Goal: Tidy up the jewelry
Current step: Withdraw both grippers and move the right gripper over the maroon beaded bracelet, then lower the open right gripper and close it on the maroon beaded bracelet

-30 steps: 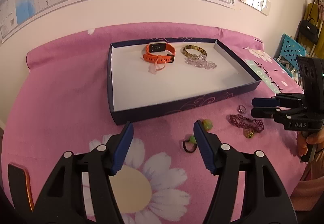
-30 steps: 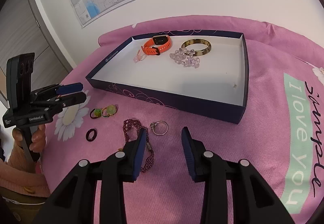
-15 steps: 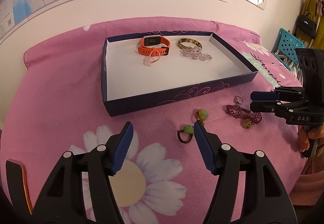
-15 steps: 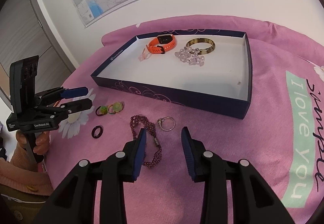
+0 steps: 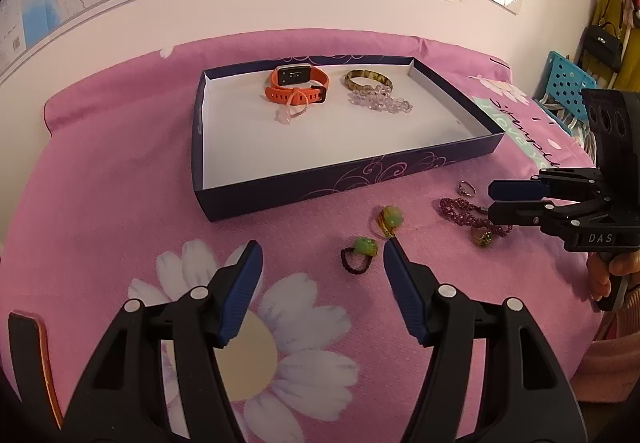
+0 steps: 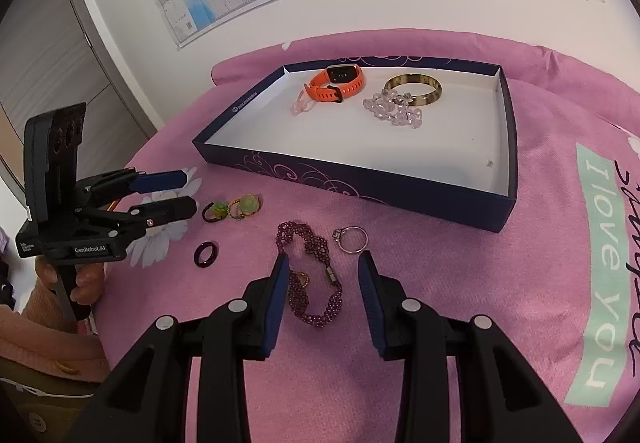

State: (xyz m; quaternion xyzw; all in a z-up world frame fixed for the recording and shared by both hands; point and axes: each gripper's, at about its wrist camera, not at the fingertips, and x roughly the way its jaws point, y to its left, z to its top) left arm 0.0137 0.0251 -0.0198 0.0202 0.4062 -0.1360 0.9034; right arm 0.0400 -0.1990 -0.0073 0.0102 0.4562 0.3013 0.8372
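A: What stood between the fingers?
B: The left gripper (image 5: 323, 255) was spread wide and empty above the pink cloth (image 5: 100, 183), a green-bead ring (image 5: 360, 257) just beyond its tips. The right gripper (image 6: 323, 267) was spread less widely, nothing pinched, with the purple beaded bracelet (image 6: 316, 275) lying on the cloth between its pads.

A: And the loose pieces, counted?
B: Five showed clearly: two green-bead rings, the second (image 5: 389, 221) nearer the box; one dark ring (image 6: 206, 253); one silver ring (image 6: 352, 239); one bracelet. A small green-and-gold piece (image 5: 482, 237) by the bracelet could not be identified.

A: Inside the navy box (image 6: 352, 183)?
B: Four items at the far end: one orange watch (image 6: 338, 83), one pink ring (image 6: 301, 107), one tortoiseshell bangle (image 6: 414, 90) and one clear bead bracelet (image 6: 394, 109).
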